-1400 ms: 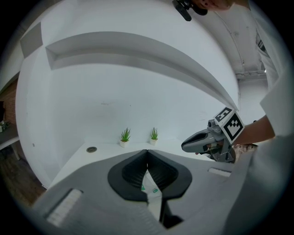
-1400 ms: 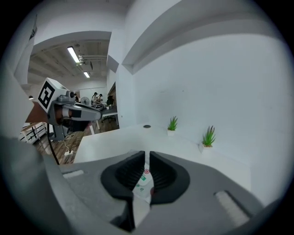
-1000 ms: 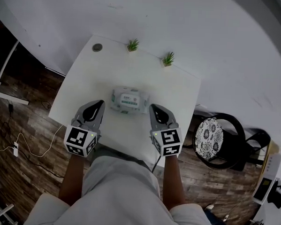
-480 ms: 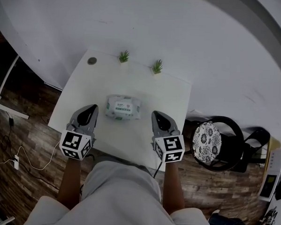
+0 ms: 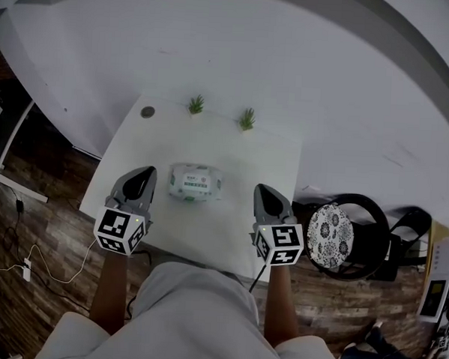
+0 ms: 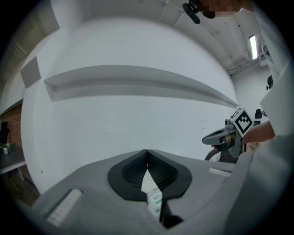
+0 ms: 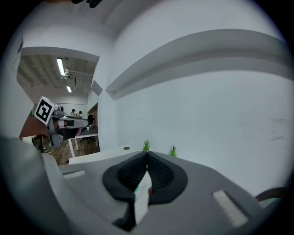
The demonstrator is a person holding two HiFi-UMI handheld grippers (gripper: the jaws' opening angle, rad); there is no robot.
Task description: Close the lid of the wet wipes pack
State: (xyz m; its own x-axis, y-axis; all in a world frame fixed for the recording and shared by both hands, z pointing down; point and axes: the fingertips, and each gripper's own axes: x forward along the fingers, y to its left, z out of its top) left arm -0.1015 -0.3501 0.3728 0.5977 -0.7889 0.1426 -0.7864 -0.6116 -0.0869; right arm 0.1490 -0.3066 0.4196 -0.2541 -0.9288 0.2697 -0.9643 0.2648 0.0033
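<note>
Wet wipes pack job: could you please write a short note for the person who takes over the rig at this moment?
Left tongs: shut, empty, just left of the wet wipes pack.
Right tongs: shut, empty, further off on its right.
The pack lies flat on the table, touched by neither.
Its lid looks down from above, but is too small to confirm.
Left to do: check the lid, press it shut if open.

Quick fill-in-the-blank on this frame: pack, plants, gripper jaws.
1. The pack lies on a white ___.
2. ___ small plants stand along the far edge.
3. The left gripper and the right gripper both have their jaws ___.
Missing words: table; two; shut.
</note>
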